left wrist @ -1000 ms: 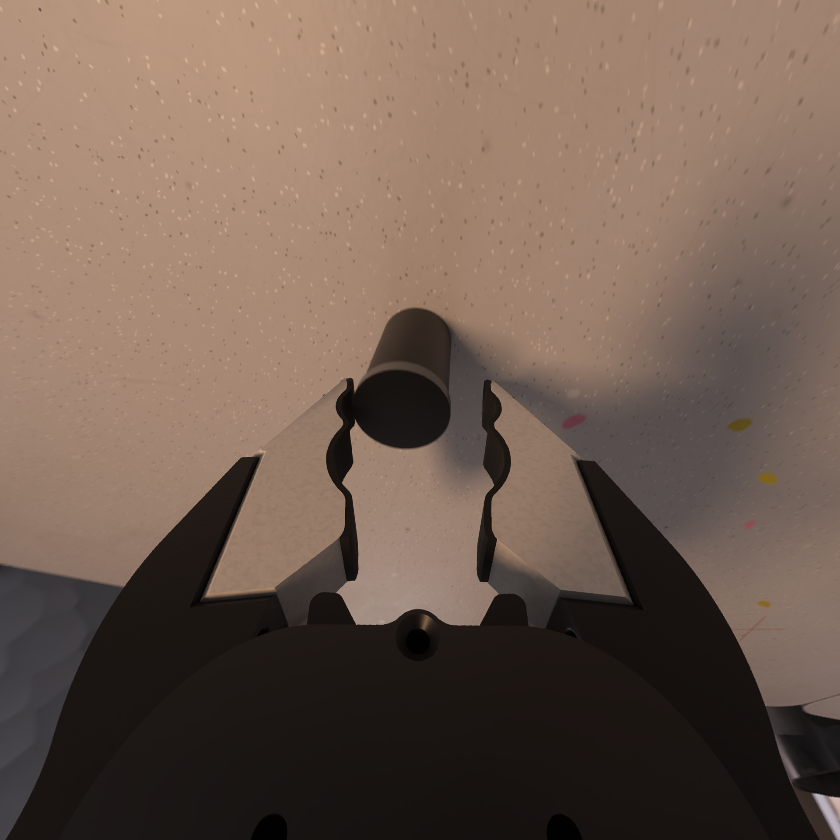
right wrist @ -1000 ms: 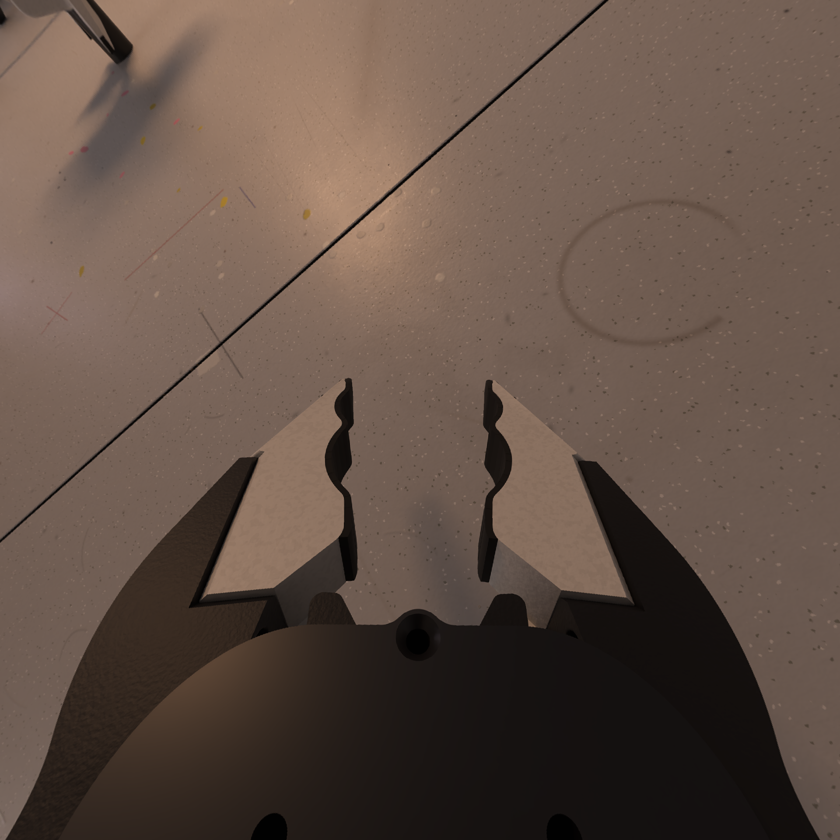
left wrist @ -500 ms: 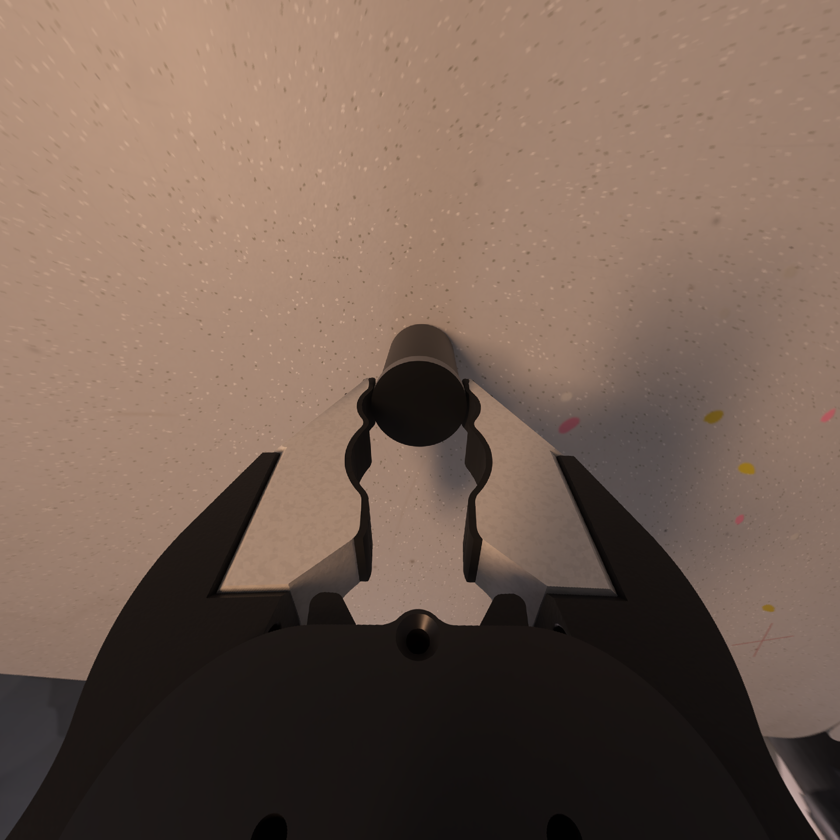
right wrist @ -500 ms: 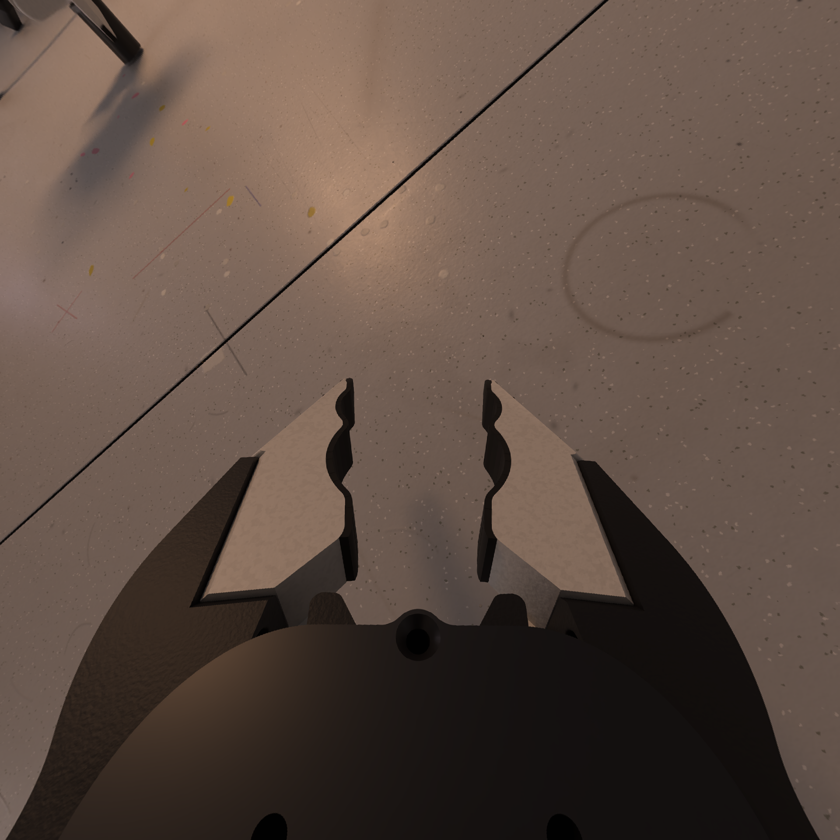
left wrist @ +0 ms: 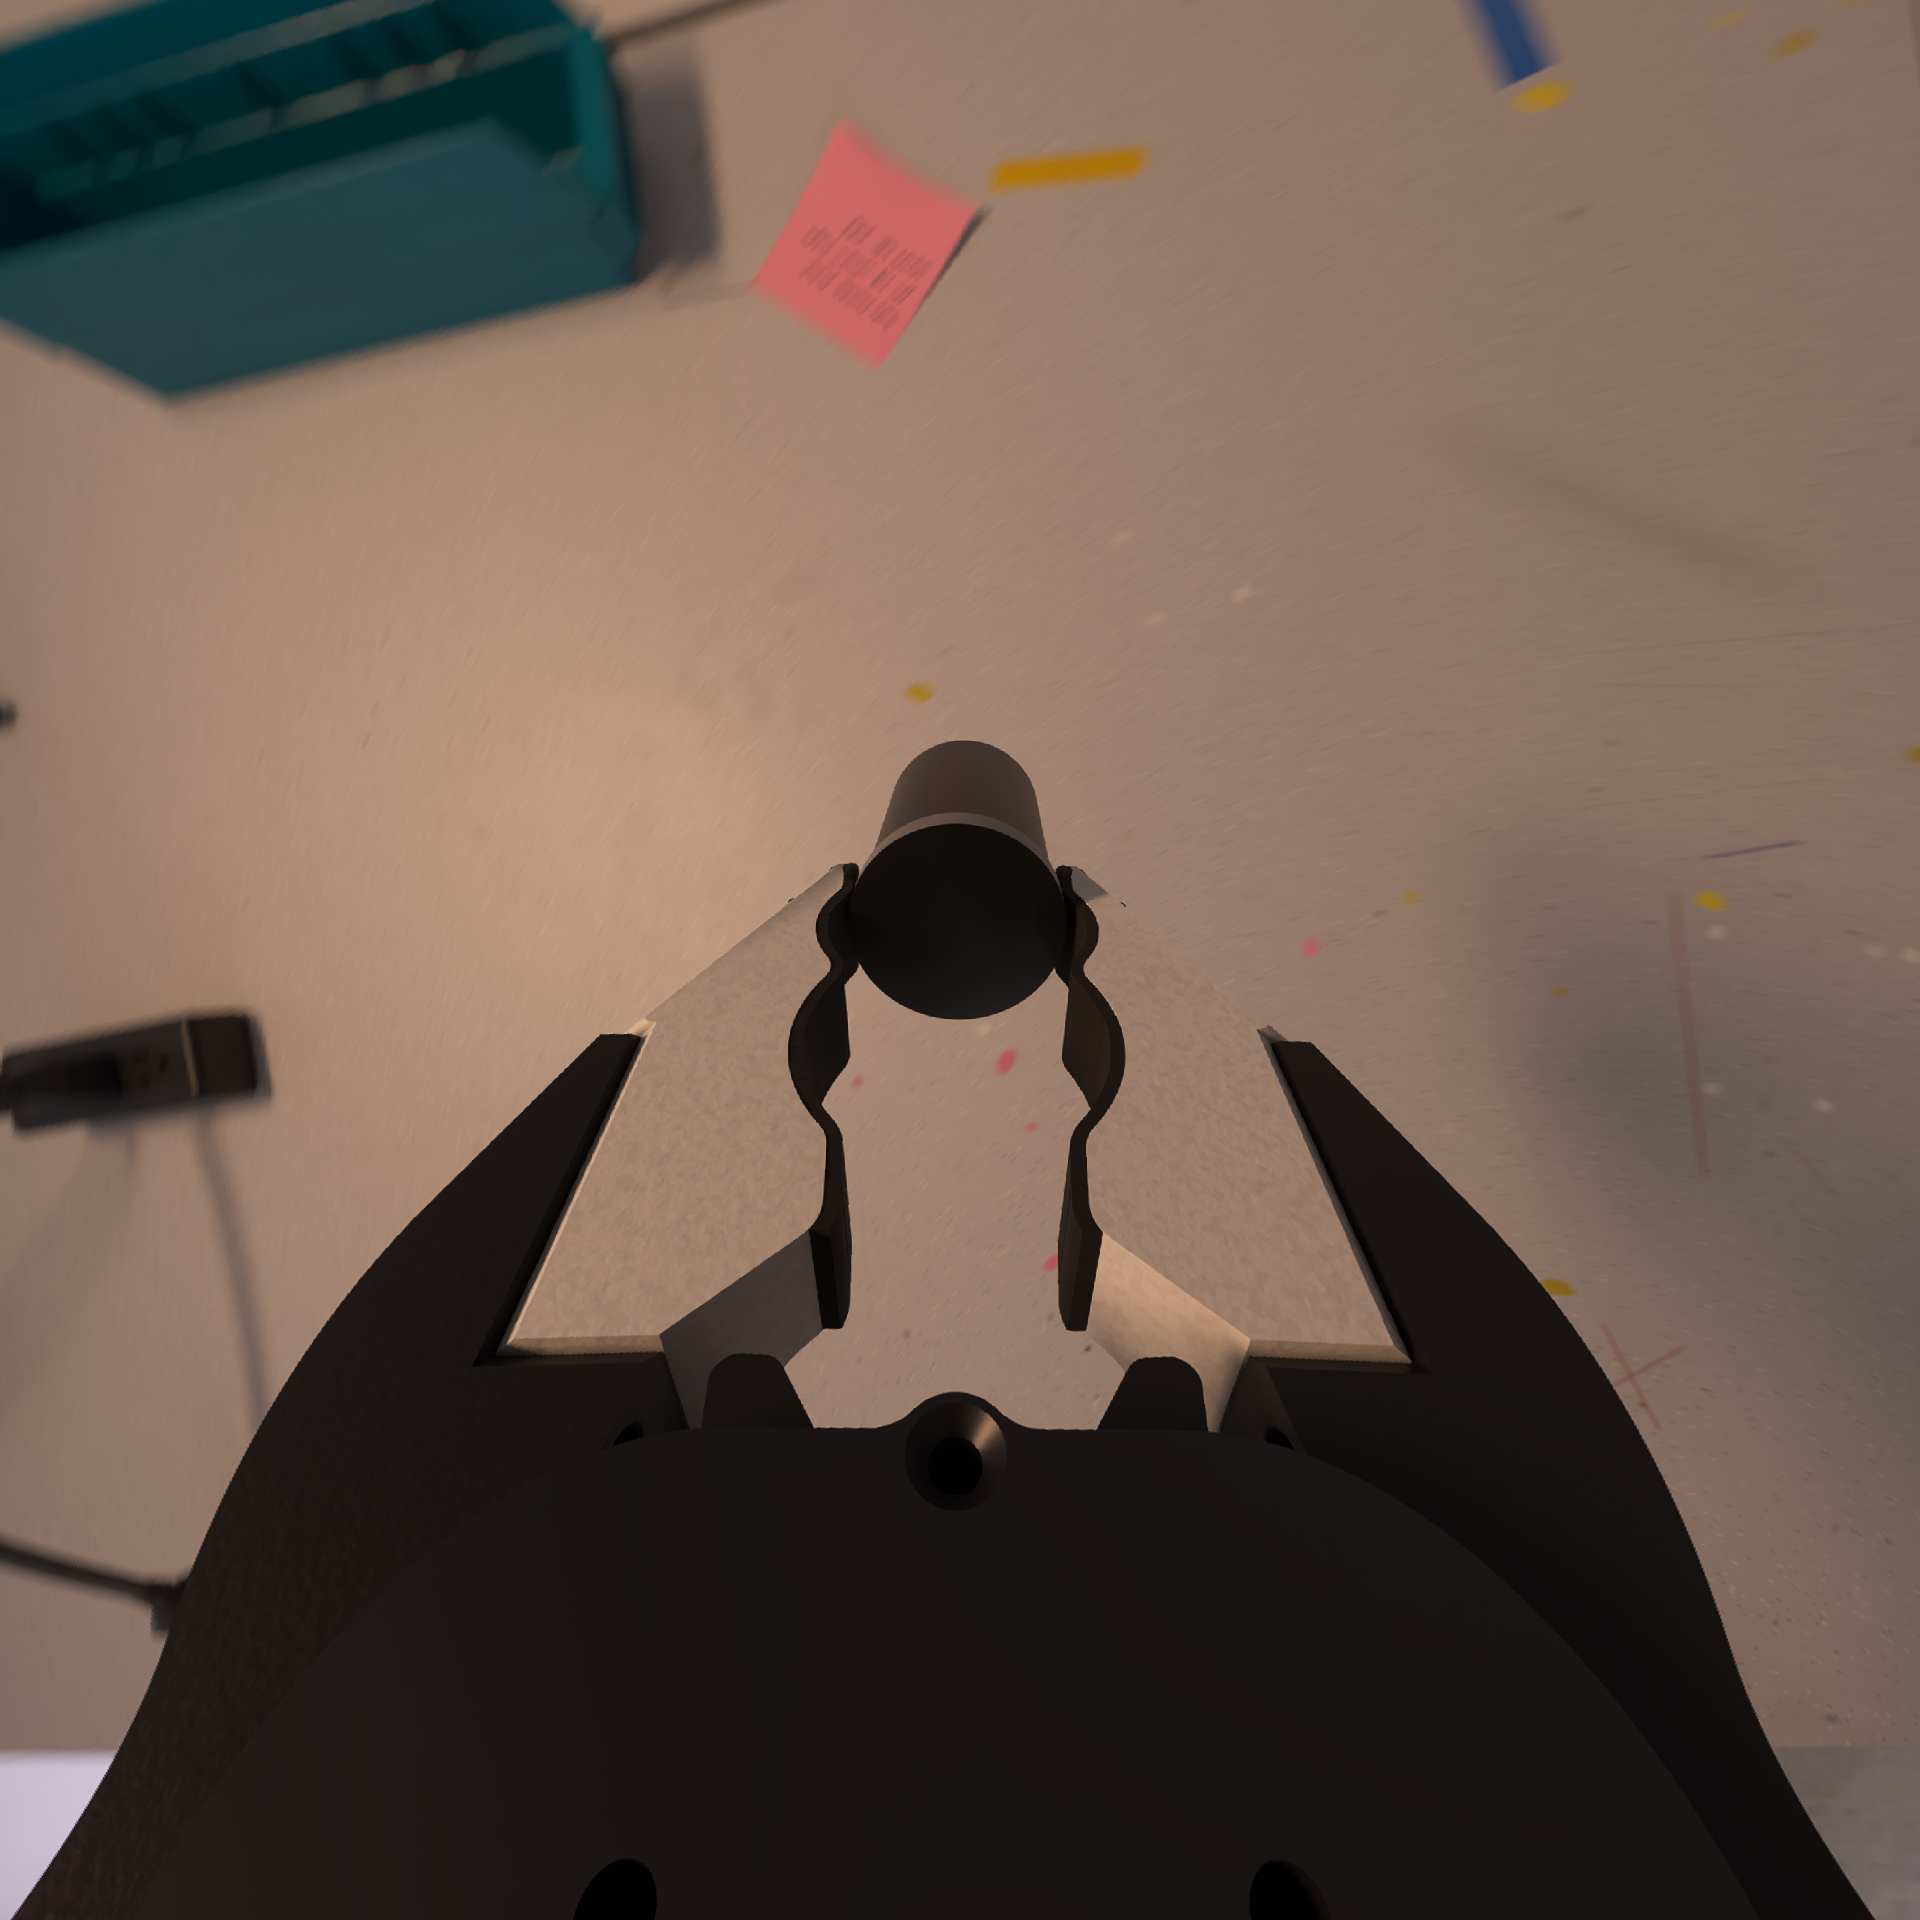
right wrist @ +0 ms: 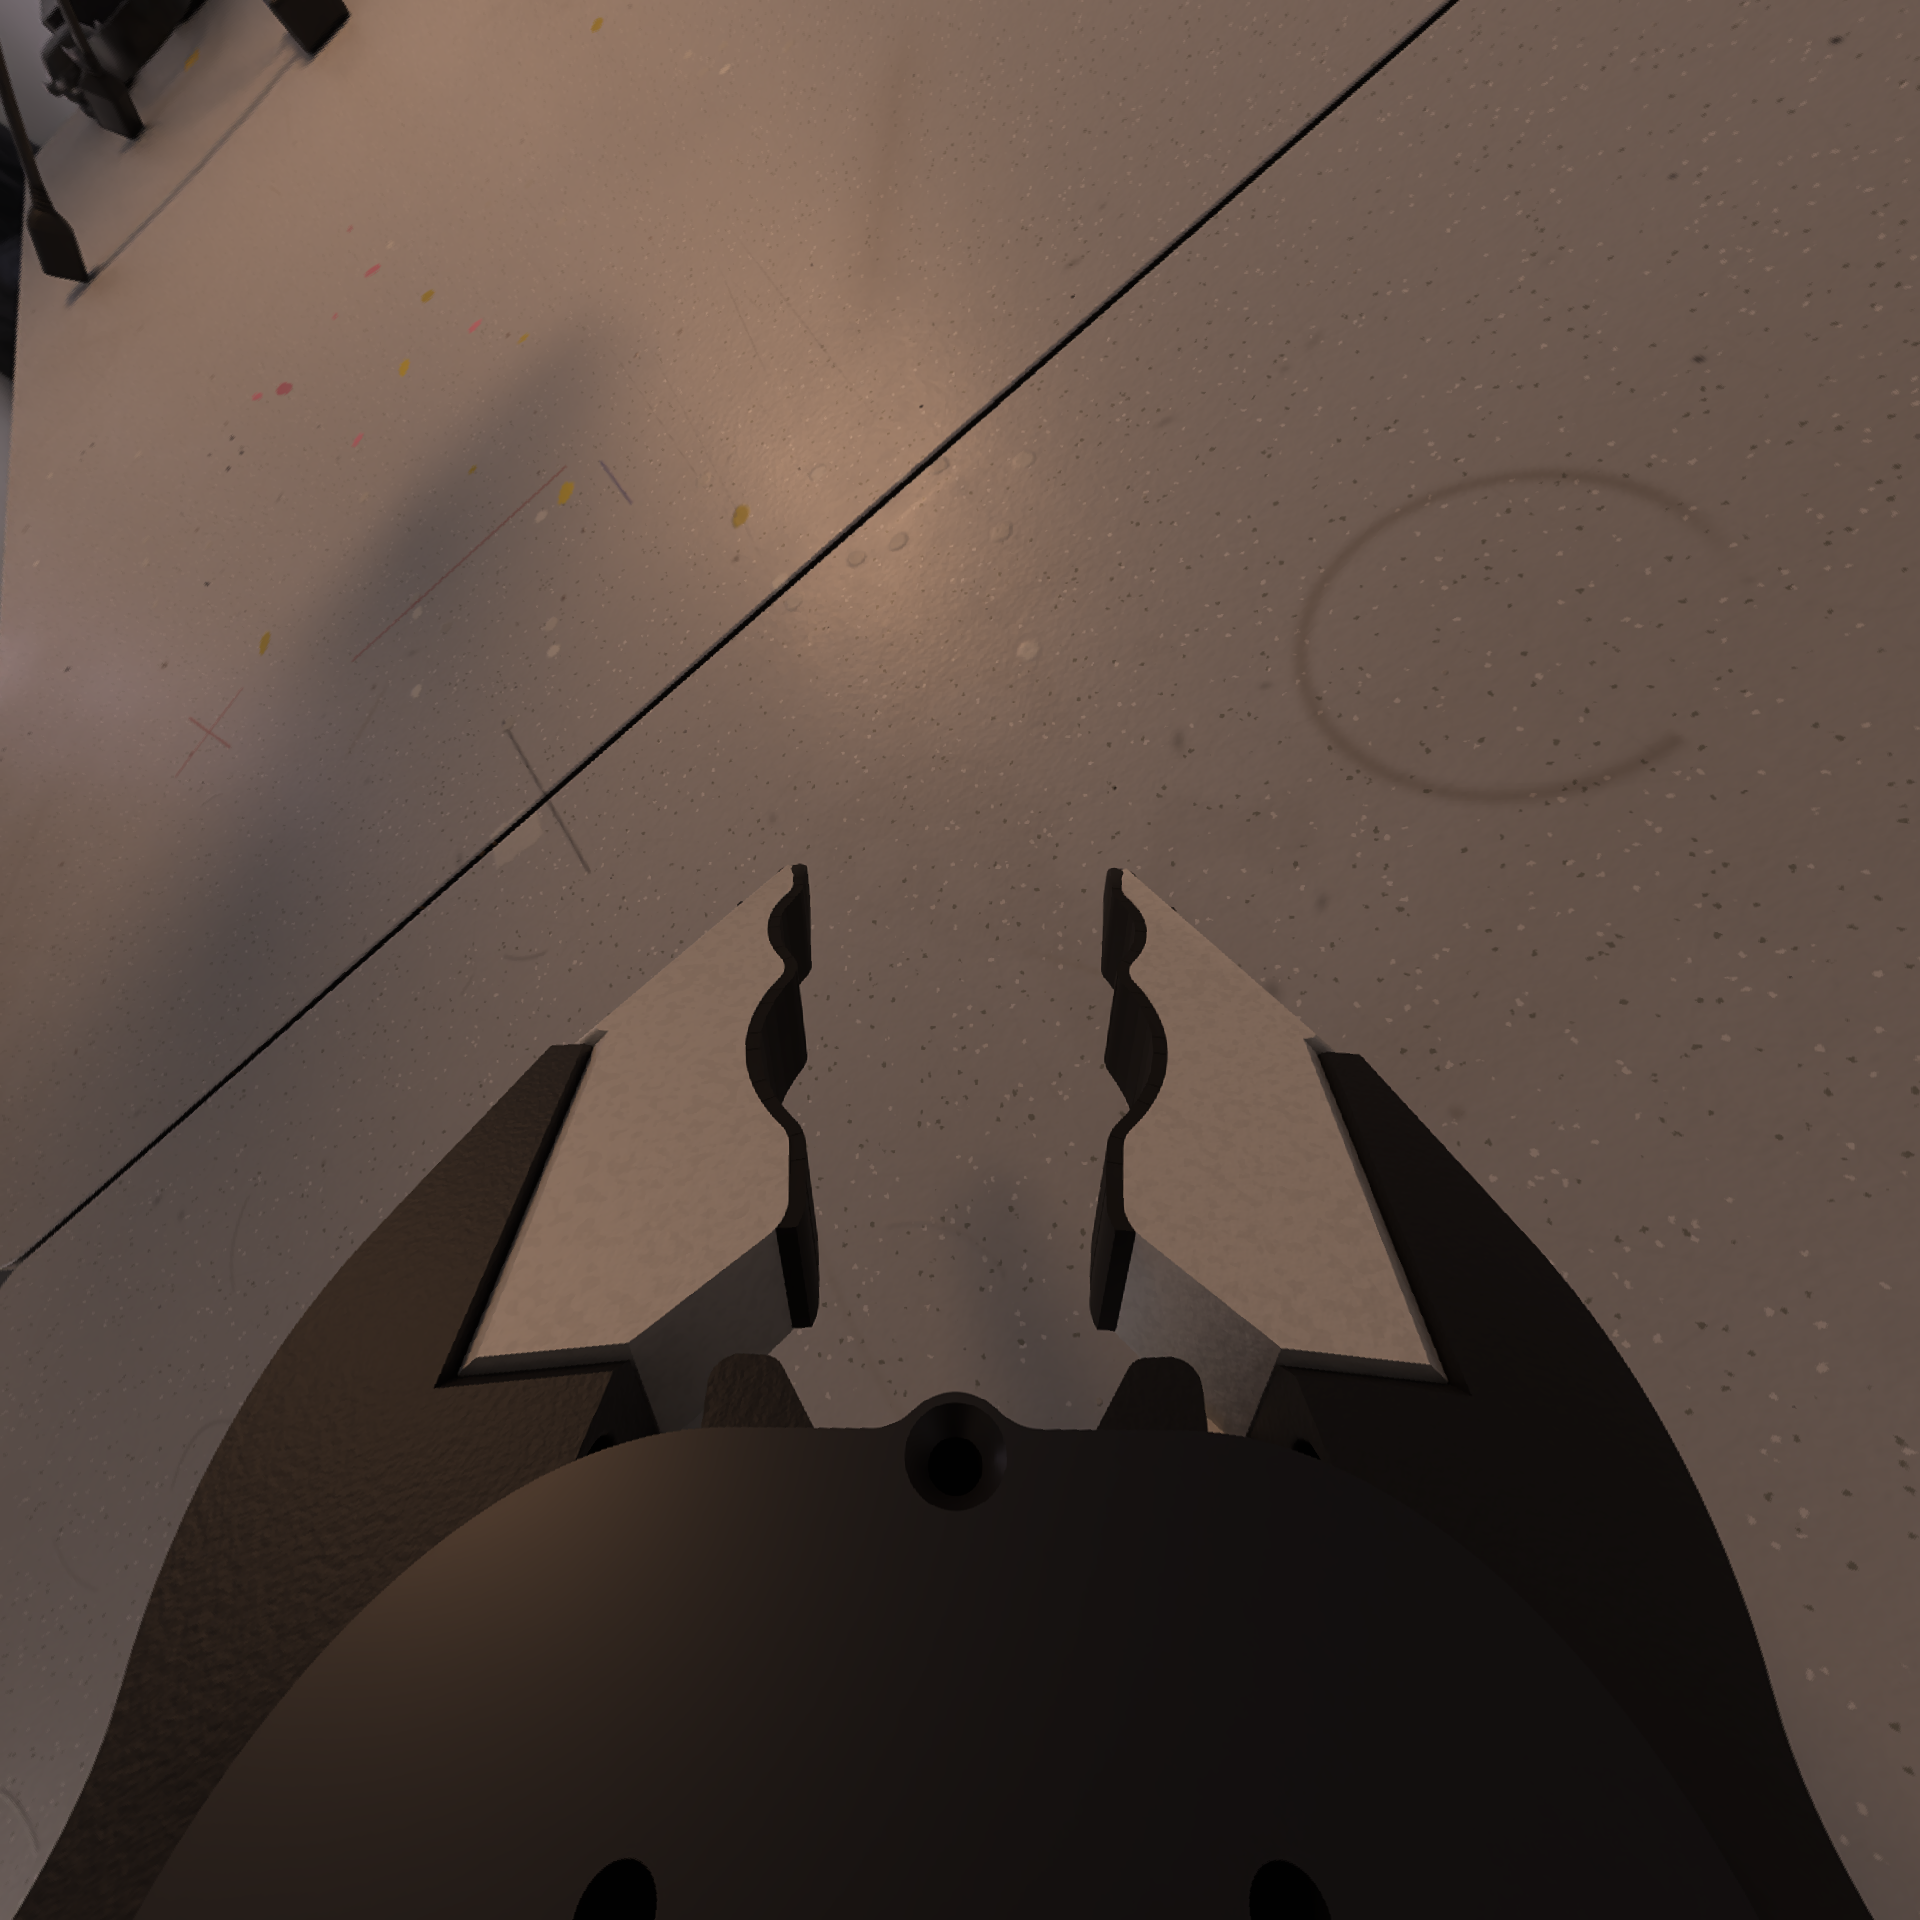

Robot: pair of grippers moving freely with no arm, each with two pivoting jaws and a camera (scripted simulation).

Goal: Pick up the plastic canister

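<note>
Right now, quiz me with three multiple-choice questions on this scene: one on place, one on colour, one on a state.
1. Where is the canister?
A. between the left tongs' tips
B. in the teal bin
C. on the note

2. What colour is the note?
A. green
B. pink
C. white

3. The right tongs are:
A. shut on the canister
B. shut on nothing
C. open

Key: A, both fingertips press its sides; B, it lies pink beside the bin; C, bare table shows between the fingers.
</note>
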